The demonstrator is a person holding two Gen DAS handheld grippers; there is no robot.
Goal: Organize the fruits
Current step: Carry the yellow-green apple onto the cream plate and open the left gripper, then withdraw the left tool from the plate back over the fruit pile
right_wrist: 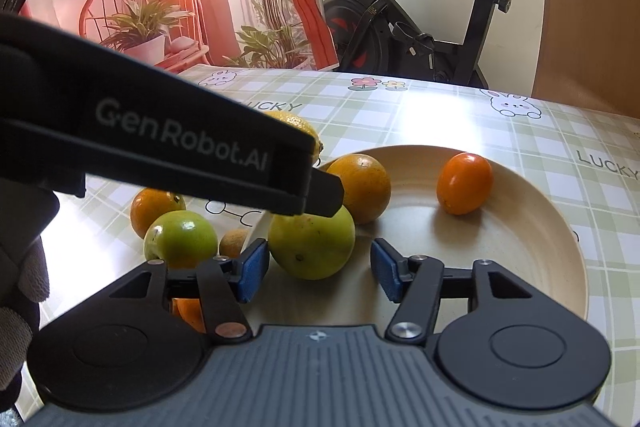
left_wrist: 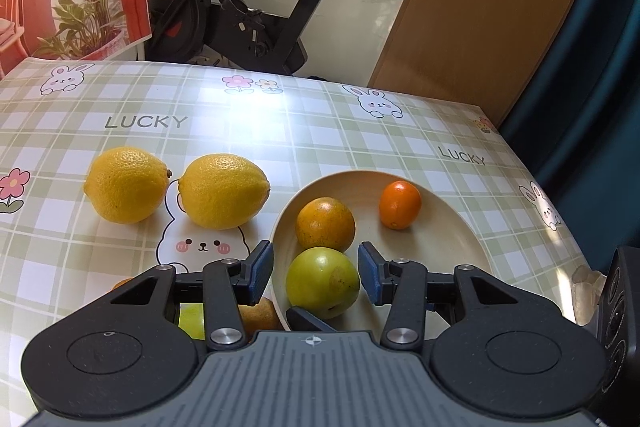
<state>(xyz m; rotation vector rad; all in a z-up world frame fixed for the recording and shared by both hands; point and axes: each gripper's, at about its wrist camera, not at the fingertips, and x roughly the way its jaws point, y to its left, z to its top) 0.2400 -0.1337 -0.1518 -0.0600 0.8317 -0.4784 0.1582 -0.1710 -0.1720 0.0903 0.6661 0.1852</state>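
— Where is the green fruit point(left_wrist: 322, 282) sitting?
— In the cream plate point(left_wrist: 440, 247), beside an orange point(left_wrist: 325, 225), between the left gripper point(left_wrist: 316, 273)'s parted fingers, untouched.
— And the right gripper point(right_wrist: 320, 269)?
— Its fingers are standing apart too, gripping nothing, while two lemons point(left_wrist: 176, 189) are lying on the counter point(left_wrist: 320, 123).

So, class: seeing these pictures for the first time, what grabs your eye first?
Two big yellow lemons lie side by side on the checked tablecloth. Right of them, a cream plate holds three fruits, with the green fruit between the open left gripper fingers.
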